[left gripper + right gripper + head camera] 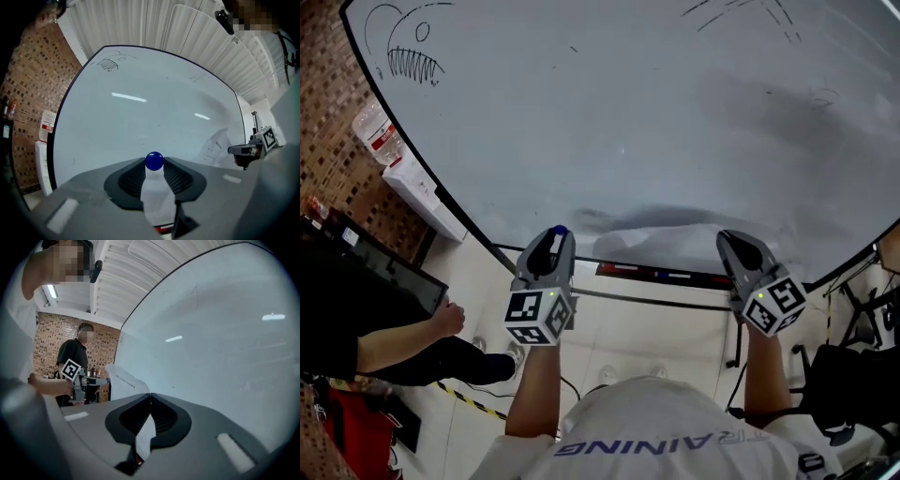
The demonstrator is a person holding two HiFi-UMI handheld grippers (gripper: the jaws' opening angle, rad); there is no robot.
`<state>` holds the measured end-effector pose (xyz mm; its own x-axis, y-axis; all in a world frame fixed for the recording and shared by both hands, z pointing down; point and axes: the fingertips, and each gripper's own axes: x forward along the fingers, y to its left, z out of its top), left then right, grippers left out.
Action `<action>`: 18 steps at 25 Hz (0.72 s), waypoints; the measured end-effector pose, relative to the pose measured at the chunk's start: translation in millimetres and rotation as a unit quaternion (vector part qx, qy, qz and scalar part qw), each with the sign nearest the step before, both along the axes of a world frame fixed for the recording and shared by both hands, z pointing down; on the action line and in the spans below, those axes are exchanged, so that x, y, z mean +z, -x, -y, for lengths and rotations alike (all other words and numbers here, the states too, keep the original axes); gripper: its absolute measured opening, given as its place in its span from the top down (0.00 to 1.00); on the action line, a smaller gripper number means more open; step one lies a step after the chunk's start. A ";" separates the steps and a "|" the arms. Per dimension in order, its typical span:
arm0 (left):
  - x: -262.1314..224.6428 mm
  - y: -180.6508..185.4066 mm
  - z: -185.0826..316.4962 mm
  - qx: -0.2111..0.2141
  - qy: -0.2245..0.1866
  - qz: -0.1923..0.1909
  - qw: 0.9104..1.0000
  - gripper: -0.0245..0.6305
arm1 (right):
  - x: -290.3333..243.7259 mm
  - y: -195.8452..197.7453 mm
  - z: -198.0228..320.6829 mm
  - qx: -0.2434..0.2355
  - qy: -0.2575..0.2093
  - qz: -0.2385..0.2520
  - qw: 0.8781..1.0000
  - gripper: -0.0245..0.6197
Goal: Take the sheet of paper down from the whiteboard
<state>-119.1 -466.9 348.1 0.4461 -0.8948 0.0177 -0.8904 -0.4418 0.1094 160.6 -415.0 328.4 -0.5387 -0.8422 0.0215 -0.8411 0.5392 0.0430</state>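
A white sheet of paper (670, 246) hangs loose at the lower edge of the whiteboard (628, 112), bulging away from it and casting a shadow. My right gripper (731, 244) is shut on the sheet's right edge; in the right gripper view the jaws (150, 395) meet on the paper (125, 383). At the sheet's left, my left gripper (558, 232) is shut on a round blue magnet (154, 161), which sits between the jaw tips just off the board. The left gripper view shows the paper (216, 146) and the right gripper (243, 151) off to the right.
The board's tray (656, 275) with markers runs just below the paper. A person in black stands at the left, arm (403, 342) out. A water bottle (375, 131) and a white box (422, 192) sit by the brick wall. A fish doodle (411, 52) marks the board.
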 end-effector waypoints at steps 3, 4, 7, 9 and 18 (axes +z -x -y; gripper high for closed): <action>25.7 14.3 -17.9 -0.011 0.026 -0.002 1.000 0.76 | 5.1 -16.2 -8.8 0.016 0.005 -0.010 1.000 0.95; 31.6 17.1 -21.8 -0.014 0.032 -0.003 0.999 0.76 | 6.6 -20.6 -10.3 0.021 0.006 -0.011 1.000 0.95; 38.4 16.7 -27.4 -0.012 0.037 -0.007 0.999 0.76 | 11.7 -30.0 -12.3 0.035 0.009 -0.008 0.999 0.95; 35.2 11.8 -29.9 -0.005 0.035 -0.007 0.999 0.76 | 16.0 -32.7 -14.0 0.040 0.012 -0.005 0.999 0.95; 25.7 -4.7 -31.6 0.009 0.022 0.001 1.000 0.76 | 24.0 -35.4 -18.1 0.043 0.019 -0.006 0.999 0.95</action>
<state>-114.4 -435.2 373.8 0.4621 -0.8849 0.0586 -0.8827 -0.4525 0.1270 196.0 -396.8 352.4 -0.4647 -0.8834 0.0607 -0.8835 0.4672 0.0352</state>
